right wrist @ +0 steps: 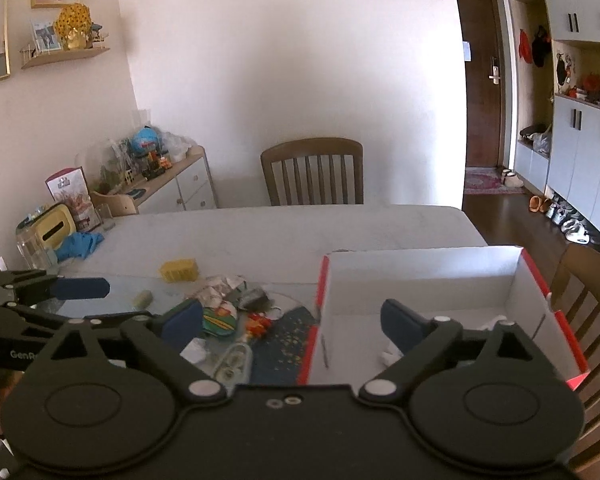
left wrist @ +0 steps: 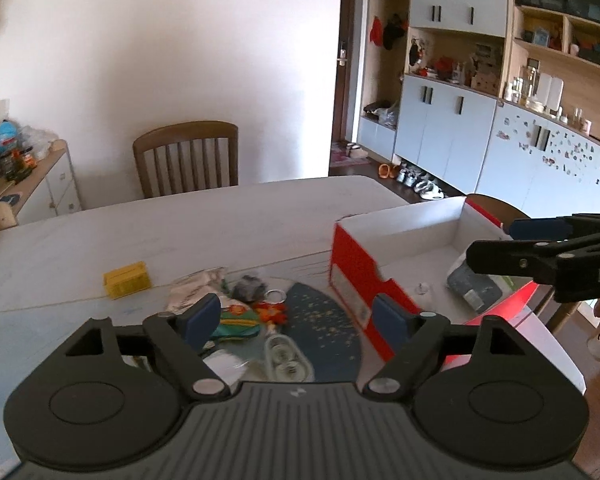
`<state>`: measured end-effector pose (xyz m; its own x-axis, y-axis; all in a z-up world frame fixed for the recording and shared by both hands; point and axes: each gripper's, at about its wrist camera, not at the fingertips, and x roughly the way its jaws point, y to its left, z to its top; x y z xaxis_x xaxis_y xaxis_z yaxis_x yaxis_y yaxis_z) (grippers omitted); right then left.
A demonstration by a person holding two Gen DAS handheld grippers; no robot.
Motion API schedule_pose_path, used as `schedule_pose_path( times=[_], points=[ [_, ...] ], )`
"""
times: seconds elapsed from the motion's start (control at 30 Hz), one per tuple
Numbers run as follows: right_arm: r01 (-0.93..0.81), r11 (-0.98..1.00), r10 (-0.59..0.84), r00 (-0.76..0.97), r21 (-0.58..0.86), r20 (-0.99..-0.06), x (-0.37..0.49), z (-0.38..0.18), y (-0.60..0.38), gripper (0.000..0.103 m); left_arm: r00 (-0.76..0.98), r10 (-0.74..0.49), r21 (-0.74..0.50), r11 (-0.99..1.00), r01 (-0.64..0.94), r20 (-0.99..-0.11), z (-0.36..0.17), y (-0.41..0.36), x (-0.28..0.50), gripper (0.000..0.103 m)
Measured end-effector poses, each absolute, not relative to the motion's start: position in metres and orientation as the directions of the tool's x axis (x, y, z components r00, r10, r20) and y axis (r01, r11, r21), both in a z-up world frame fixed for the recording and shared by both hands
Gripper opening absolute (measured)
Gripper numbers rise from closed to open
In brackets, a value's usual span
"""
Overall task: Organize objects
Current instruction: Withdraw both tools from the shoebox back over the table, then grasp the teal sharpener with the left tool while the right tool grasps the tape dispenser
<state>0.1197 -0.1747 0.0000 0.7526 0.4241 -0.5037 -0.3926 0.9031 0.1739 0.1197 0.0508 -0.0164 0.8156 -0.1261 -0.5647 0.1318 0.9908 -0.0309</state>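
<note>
The left claw (left wrist: 296, 320) hangs over the bench (left wrist: 220, 216) with its blue pads (left wrist: 202, 318) spread wide and nothing between them; it is released. Under it lies a loose heap of small things: a green and orange pouch (left wrist: 236, 320), a red and orange toy (left wrist: 272, 312), a metal ring (left wrist: 275, 295), a grey fuzzy lump (left wrist: 247, 286), crumpled wrappers (left wrist: 196, 288) and a clear blister pack (left wrist: 286, 358). They rest on and beside a dark blue mat (left wrist: 324, 328) speckled with gold. A yellow crate (left wrist: 126, 280) stands apart from the heap, further out on the bench.

To the right of the heap sits a red box (left wrist: 356, 276) with a white inside, its near red wall just beside the mat. In the left view a grey packet (left wrist: 474, 288) and a small clear piece (left wrist: 423, 289) lie on the box floor.

The right claw (right wrist: 296, 326) is also released, its pads well apart and empty. Its right finger (right wrist: 400, 320) reaches over the box, its left finger (right wrist: 182, 320) over the heap side, so the box's red wall (right wrist: 312, 344) runs between them. Something white (right wrist: 388, 356) shows in the box beneath the right finger; what it is I cannot tell.

Each claw shows at the edge of the other's view. A wooden chair (right wrist: 312, 172) stands at the far side of the bench, and a blue cloth (right wrist: 80, 244) lies near its left end.
</note>
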Motion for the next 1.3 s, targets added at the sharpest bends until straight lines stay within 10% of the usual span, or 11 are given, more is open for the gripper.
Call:
schedule_pose_path(
  times=[0.3,1.3],
  points=[
    [-0.387,0.911,0.403,0.768,0.141,-0.497,0.102,-0.008,-0.134,0.101,0.791,-0.182,-0.075,0.983,0.17,-0.584,-0.031,0.091,0.106,0.103],
    [-0.406,0.913,0.324,0.699,0.019,-0.637,0.131,-0.072,-0.036,0.102,0.69,-0.166,-0.031,0.979,0.203,-0.704,-0.127,0.15,0.11,0.103]
  ],
)
